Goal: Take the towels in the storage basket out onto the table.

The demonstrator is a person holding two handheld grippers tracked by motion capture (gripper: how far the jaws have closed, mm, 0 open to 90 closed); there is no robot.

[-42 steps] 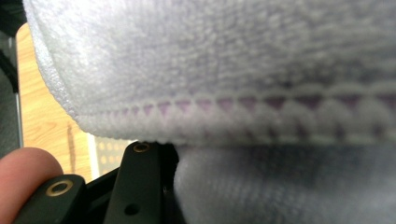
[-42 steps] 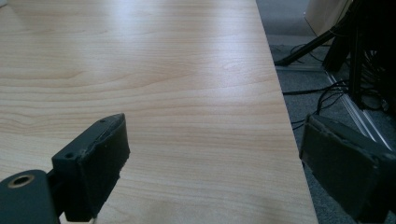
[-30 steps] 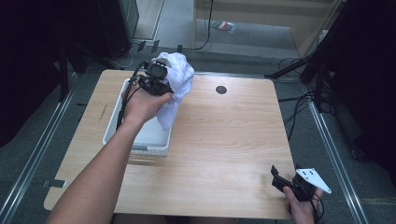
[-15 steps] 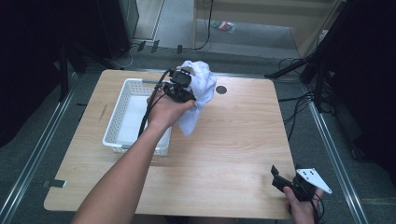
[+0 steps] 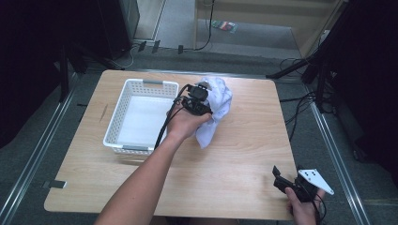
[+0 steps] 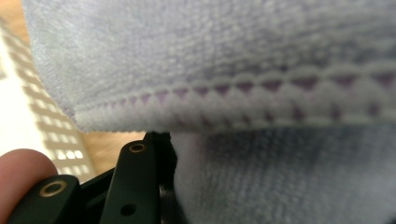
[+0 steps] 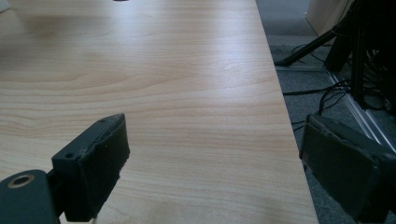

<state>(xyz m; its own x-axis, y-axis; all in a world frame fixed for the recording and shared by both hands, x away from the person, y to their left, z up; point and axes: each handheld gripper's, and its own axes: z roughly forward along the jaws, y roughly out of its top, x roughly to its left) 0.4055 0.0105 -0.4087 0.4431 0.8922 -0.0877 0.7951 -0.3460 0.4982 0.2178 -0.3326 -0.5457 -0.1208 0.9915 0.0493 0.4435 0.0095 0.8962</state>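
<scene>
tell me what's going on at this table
A person holds a claw in each hand. The left claw is shut on a white towel, which hangs bunched above the wooden table, just right of the white basket; its lower end reaches the tabletop or nearly so. The right claw sits open near the table's front right corner with nothing between its jaws.
</scene>
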